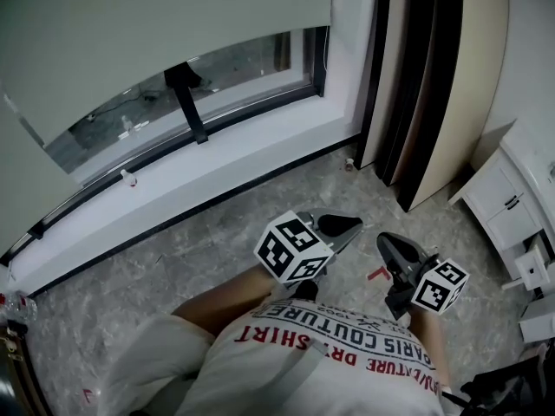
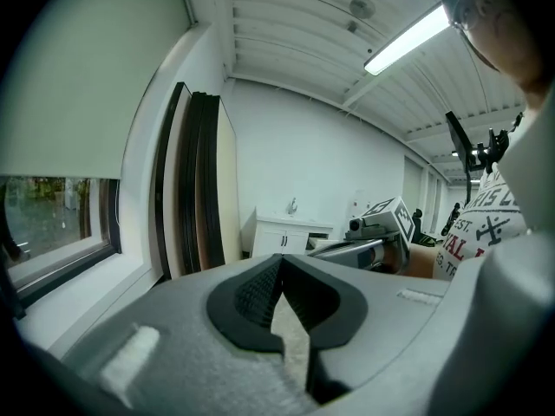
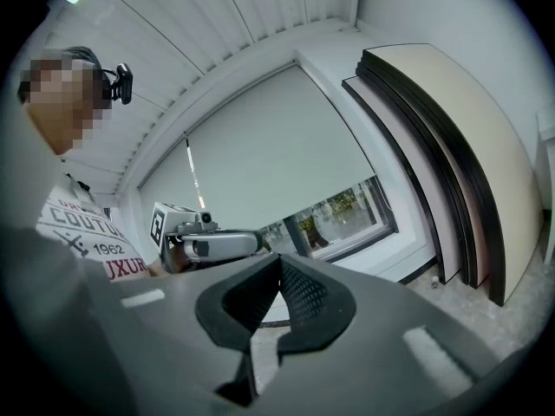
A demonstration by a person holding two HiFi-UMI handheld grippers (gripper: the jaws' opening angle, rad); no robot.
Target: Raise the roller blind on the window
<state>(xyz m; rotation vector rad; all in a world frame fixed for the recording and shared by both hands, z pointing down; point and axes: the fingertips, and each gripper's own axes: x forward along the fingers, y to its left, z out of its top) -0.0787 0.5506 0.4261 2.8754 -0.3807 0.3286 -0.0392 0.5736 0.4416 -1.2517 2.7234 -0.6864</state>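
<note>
The pale roller blind (image 1: 165, 24) covers most of the window, and a strip of glass (image 1: 199, 81) shows under its bottom edge. The blind (image 3: 269, 159) also fills the middle of the right gripper view, with its bead chain (image 3: 197, 178) hanging at the blind's left side. My left gripper (image 1: 347, 225) is held low in front of my body, jaws shut and empty. Beside it my right gripper (image 1: 392, 244) is shut too, with nothing in it. Both are well away from the window, above the floor.
A white sill (image 1: 217, 167) runs below the window. Tall boards (image 1: 425, 85) lean in the corner at the right. A white cabinet (image 1: 507, 206) stands further right. The floor (image 1: 156, 276) is grey marble-patterned tile.
</note>
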